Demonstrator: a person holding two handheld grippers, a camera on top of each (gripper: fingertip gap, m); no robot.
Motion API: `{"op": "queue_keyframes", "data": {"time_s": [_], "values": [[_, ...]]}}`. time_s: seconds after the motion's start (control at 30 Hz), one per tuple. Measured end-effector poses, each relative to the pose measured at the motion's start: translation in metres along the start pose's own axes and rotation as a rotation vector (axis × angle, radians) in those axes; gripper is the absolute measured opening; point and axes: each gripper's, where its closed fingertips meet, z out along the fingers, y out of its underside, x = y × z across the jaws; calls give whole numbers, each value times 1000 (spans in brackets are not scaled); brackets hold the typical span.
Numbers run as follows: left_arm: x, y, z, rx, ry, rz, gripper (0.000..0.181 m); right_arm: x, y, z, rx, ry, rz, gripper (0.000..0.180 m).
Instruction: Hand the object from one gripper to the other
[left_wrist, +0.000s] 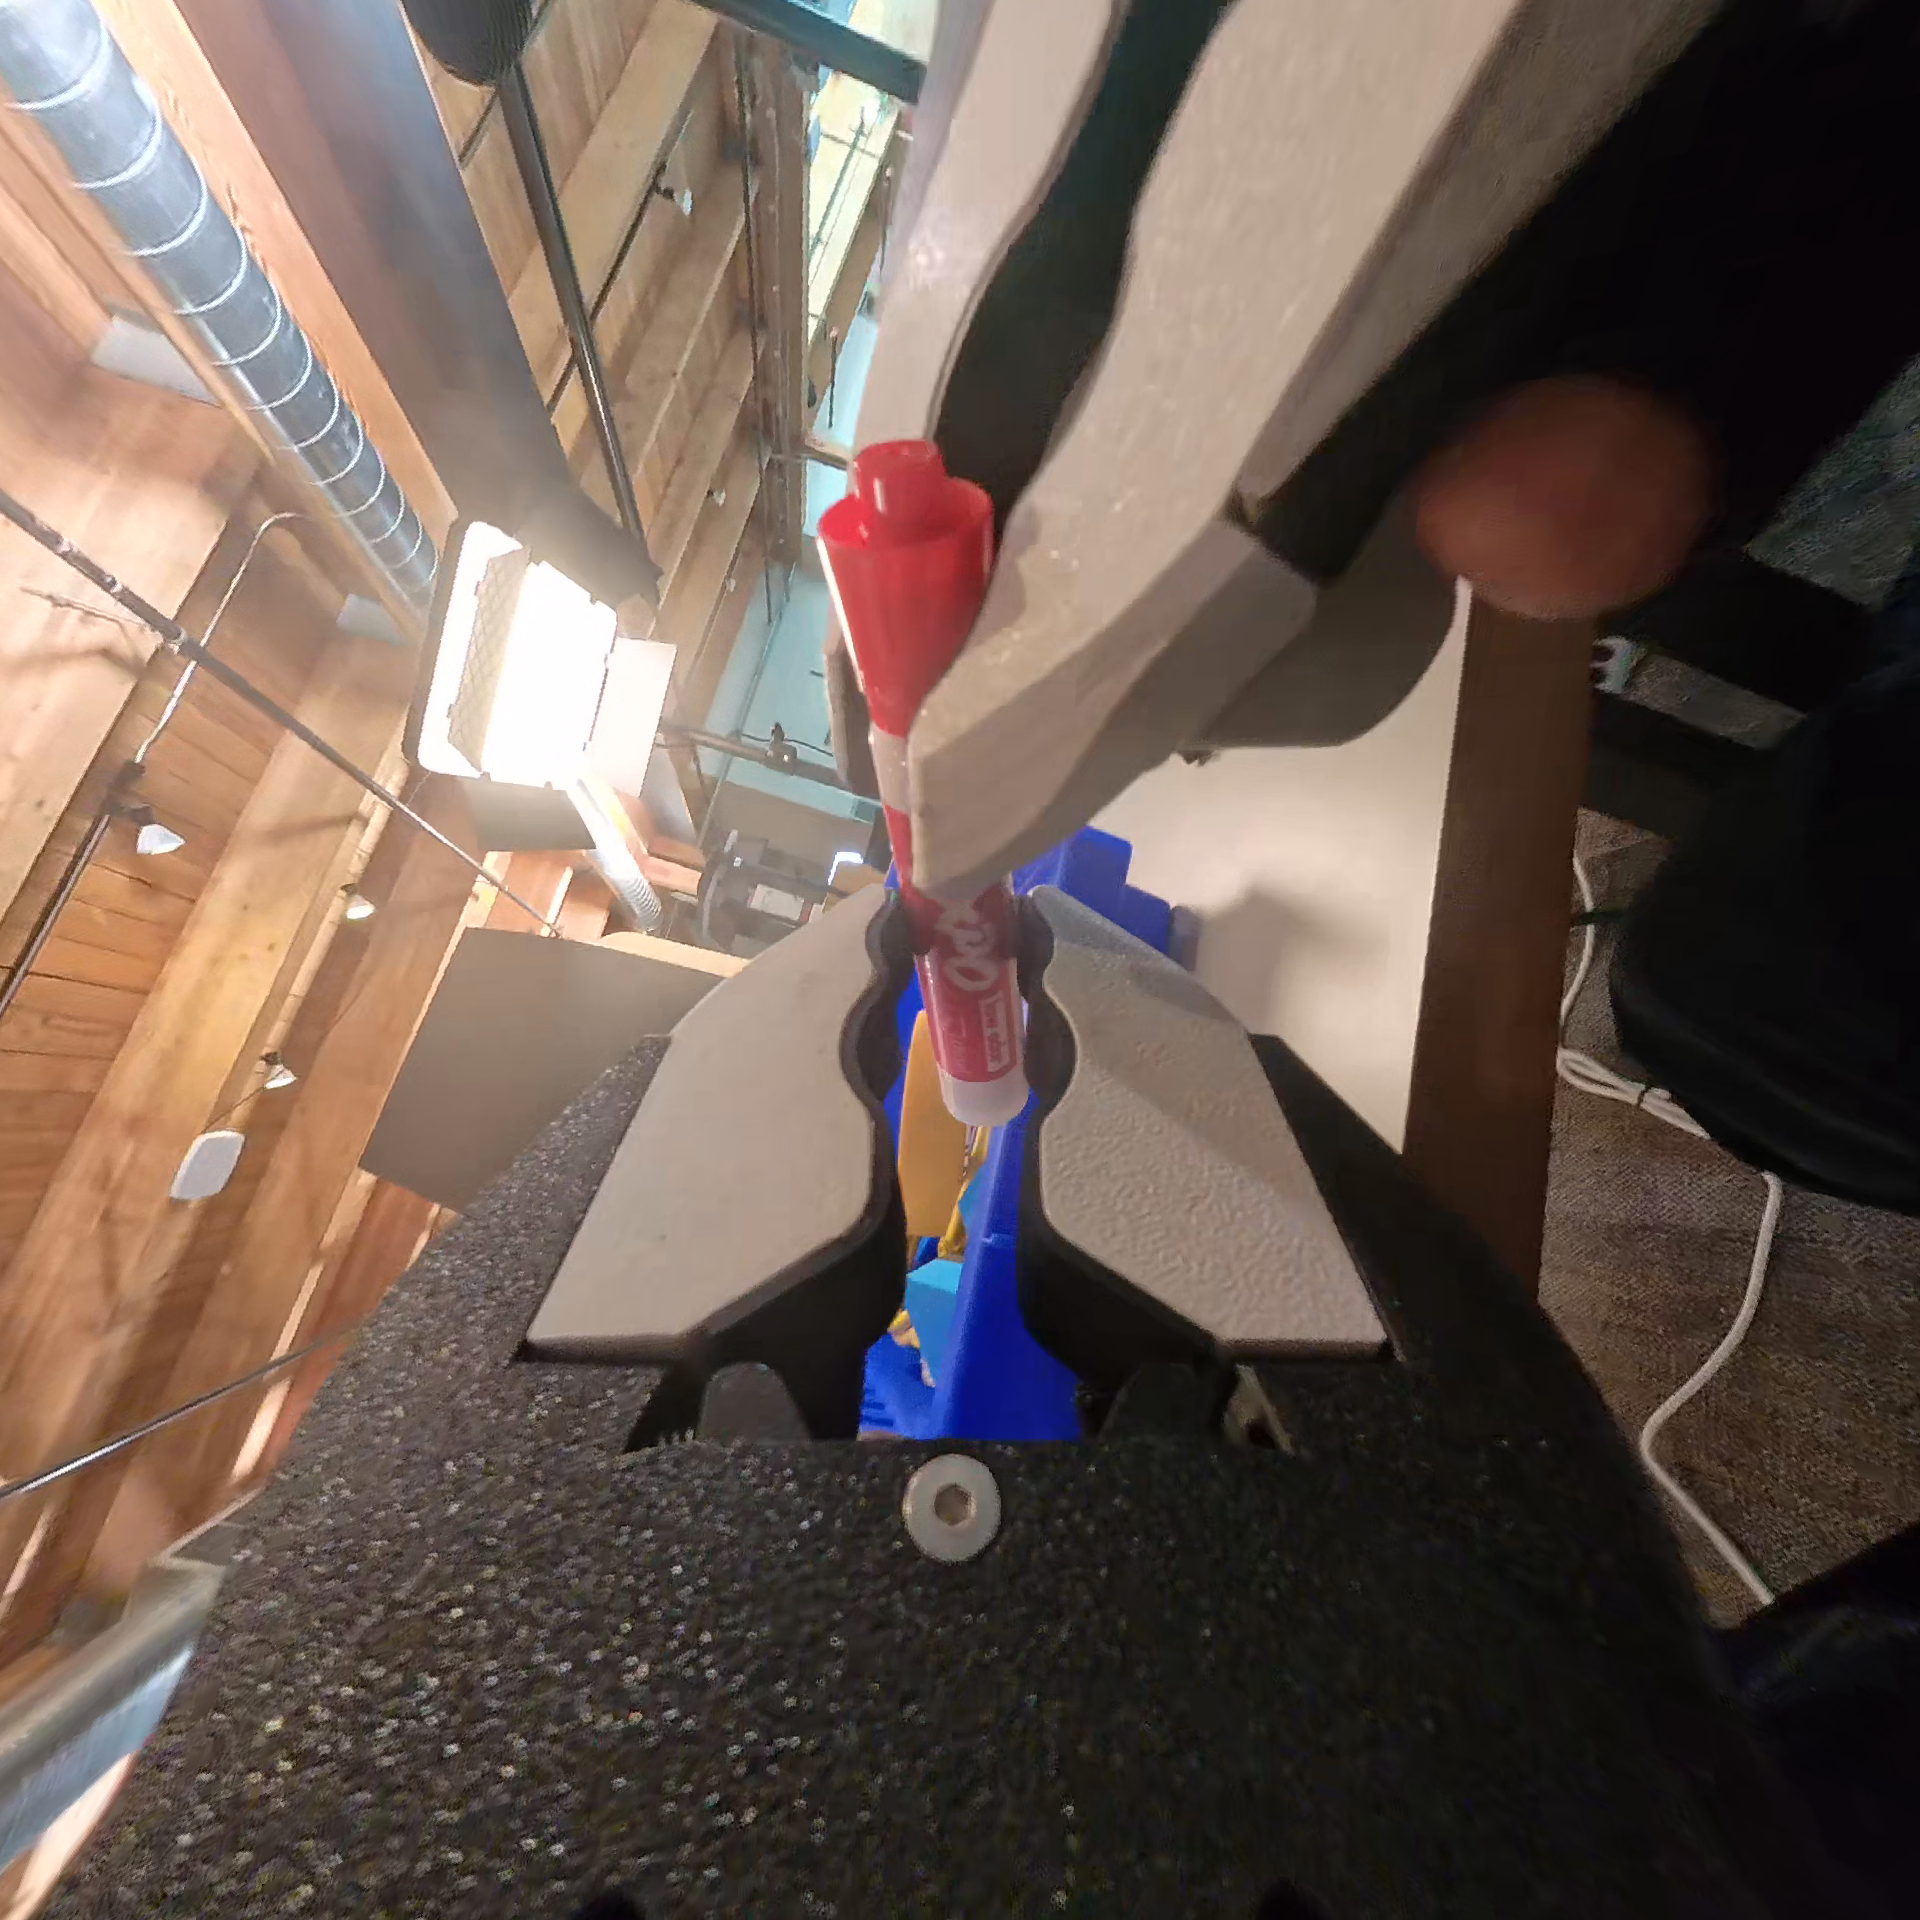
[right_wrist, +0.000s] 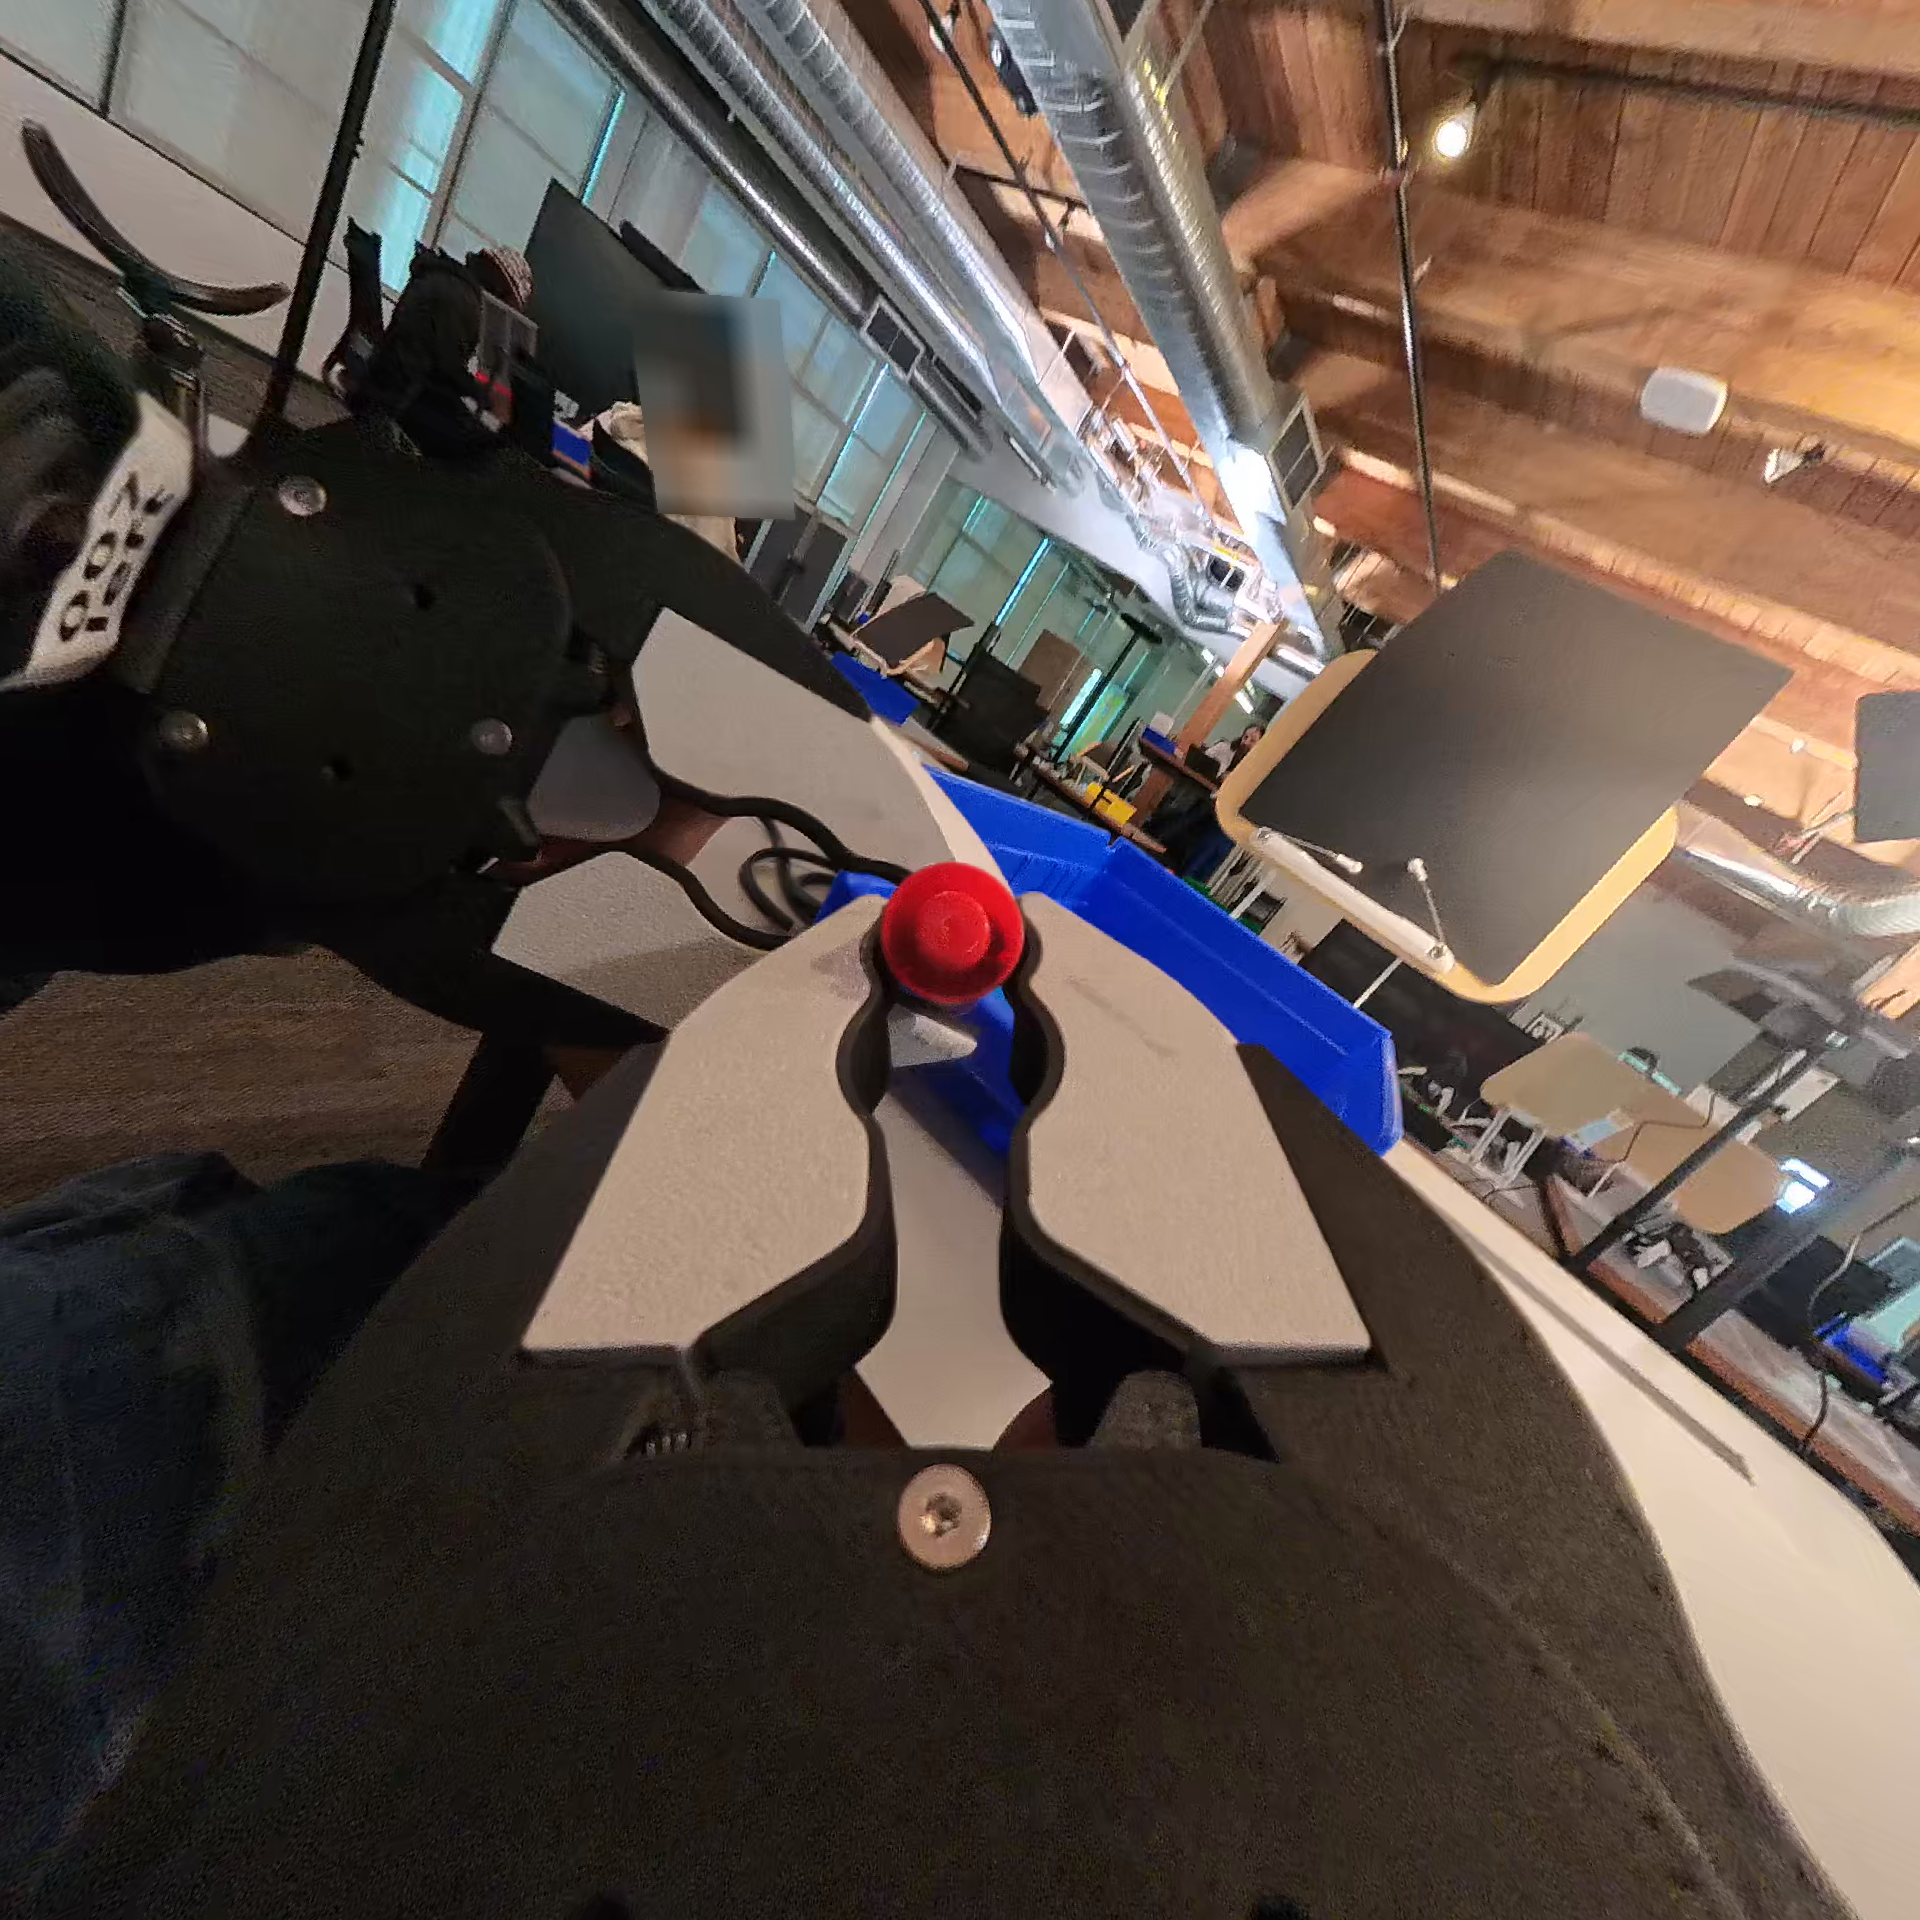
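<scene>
A red marker (left_wrist: 961, 1023) with a red cap is held in the air between both grippers. My left gripper (left_wrist: 961, 935) is shut on the marker's lower barrel. My right gripper (left_wrist: 914, 821) comes in from the upper right and clamps the marker just below its cap. In the right wrist view the right gripper (right_wrist: 951, 935) is shut on the marker (right_wrist: 948, 927), seen cap end on. One grey finger (right_wrist: 925, 1042) of the left gripper shows behind the jaws, with its black body at the left.
A blue bin (right_wrist: 1195, 935) stands on the white table (right_wrist: 790, 727), just behind the marker; it also shows in the left wrist view (left_wrist: 1101, 883). A black cable (right_wrist: 769, 873) lies on the table. A wooden table leg (left_wrist: 1496, 935) and a white cable (left_wrist: 1714, 1299) are at the right. Both grippers' tips are close together, under 4 cm apart.
</scene>
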Motion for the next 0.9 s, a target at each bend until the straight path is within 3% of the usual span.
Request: {"op": "queue_keyframes", "data": {"time_s": [0.1,0.2,0.37,0.47,0.57,0.9], "values": [[-2,-1,0,38,-5,-117,20,2,-1,-1,35,7,1,18],[-11,-2,-2,130,26,-422,41,11,-6,-6,94,-9,93,18],[-33,-7,-19,434,192,-1065,52,24,-24,-19,268,-185,466,18],[-44,-15,-34,639,347,-1328,54,25,-29,-25,335,-336,692,18],[-44,-24,-46,757,454,-1392,53,28,-33,-28,391,-404,828,17],[-21,-61,-47,802,610,-1332,44,18,-31,-24,431,-479,976,18]]}}
